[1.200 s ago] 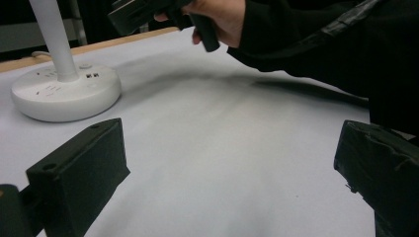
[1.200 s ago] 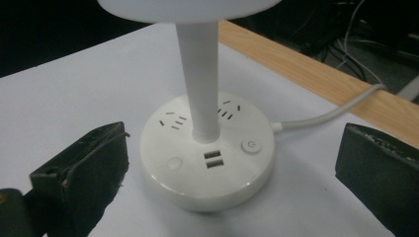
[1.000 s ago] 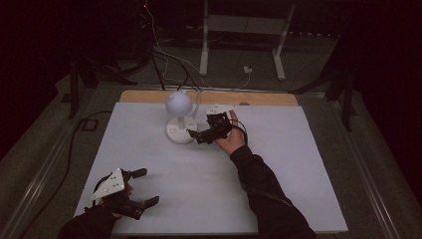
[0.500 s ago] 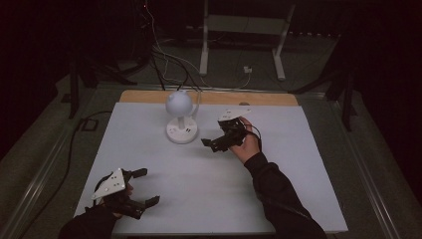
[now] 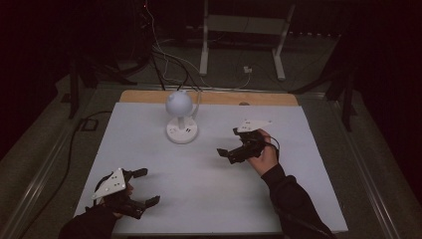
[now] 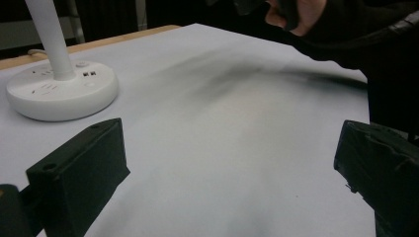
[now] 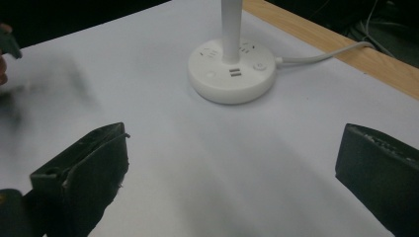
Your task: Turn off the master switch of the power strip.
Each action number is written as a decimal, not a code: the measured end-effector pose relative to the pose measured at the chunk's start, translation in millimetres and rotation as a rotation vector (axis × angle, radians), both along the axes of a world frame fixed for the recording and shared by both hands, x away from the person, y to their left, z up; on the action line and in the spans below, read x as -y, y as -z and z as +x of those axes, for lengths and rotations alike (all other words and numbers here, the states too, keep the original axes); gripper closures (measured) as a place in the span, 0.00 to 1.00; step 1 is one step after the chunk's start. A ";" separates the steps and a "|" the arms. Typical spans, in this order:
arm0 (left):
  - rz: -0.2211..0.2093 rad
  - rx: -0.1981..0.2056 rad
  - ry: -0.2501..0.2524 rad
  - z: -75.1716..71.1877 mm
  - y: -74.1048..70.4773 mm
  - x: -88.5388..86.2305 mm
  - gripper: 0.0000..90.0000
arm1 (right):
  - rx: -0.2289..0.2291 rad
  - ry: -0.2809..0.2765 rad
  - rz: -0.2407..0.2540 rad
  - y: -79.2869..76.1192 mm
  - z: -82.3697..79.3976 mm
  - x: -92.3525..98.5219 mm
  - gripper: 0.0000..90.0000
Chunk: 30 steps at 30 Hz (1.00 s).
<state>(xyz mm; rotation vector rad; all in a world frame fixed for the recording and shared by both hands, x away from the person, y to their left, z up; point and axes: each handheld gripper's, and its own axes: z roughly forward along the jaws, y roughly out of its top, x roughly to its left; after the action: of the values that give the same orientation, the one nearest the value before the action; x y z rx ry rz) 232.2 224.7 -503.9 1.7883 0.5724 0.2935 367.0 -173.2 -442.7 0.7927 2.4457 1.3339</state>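
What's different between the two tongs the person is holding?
The left tongs sit at the near left corner of the table, far from the lamp. The right tongs are held farther up the table, to the right of the lamp's base and much closer to it. Both are black, wide open and hold nothing.
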 end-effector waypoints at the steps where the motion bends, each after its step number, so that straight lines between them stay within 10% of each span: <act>1: -0.001 0.000 0.000 0.0 0.0 0.0 0.00 | 0.002 0.000 -0.004 0.0 -2.9 3.0 0.00; 30: -0.002 0.004 0.010 -0.1 -0.8 -0.2 0.00 | -0.005 0.195 0.018 41.0 -81.4 96.3 0.00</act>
<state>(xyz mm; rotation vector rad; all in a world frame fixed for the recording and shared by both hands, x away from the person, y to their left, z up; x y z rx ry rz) 232.1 224.8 -503.0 1.7879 0.5606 0.2889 285.6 -269.5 -483.7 1.0105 2.2940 1.2843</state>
